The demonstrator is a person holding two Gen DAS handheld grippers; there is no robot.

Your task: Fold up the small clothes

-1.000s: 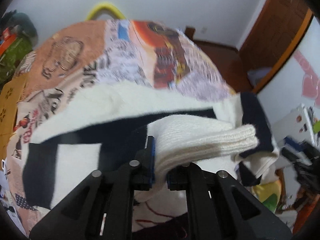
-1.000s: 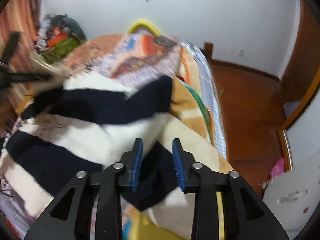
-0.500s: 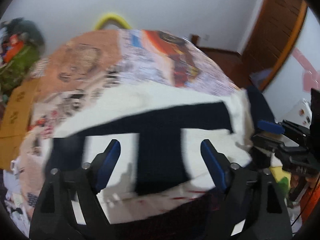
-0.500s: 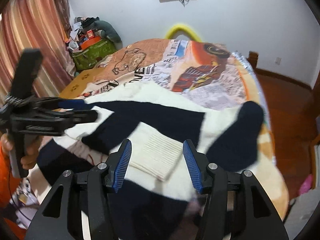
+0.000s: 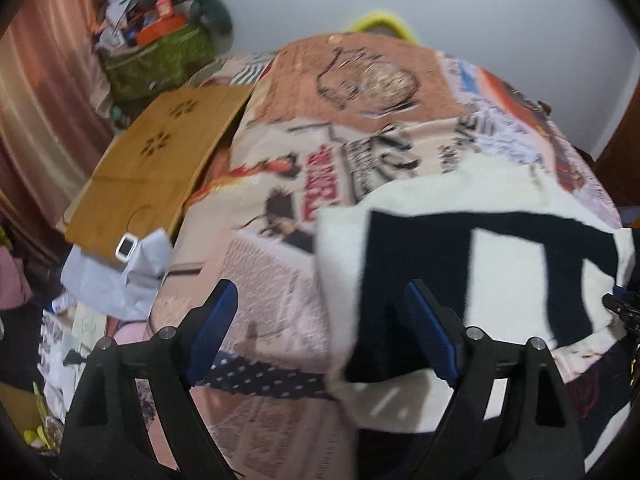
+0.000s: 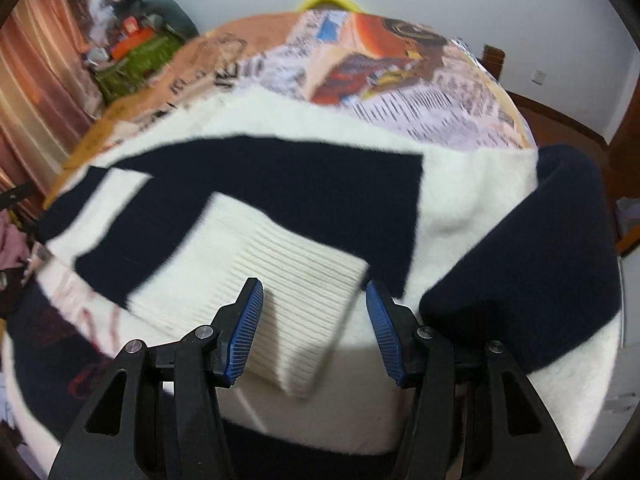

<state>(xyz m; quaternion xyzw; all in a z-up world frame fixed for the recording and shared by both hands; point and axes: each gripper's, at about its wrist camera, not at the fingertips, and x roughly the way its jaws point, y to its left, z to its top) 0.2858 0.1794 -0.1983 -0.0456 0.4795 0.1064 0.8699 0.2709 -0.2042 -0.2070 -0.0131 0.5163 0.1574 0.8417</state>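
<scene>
**Both tools apart over the sweater**

The left tool has just spread wide, nothing between its pads. The right tool has just opened too — its pads flank the ribbed cuff without pressing it. The cream-and-navy sweater lies spread on the printed bedspread.

Matte black left gripper at the bottom of the frame, with triangular cut-outs in each arm and silver round screw heads at the joints. Ribbed blue pads lining both fingers. Same black frame, silver screws and blue ribbing on the right gripper, lower centre.
</scene>
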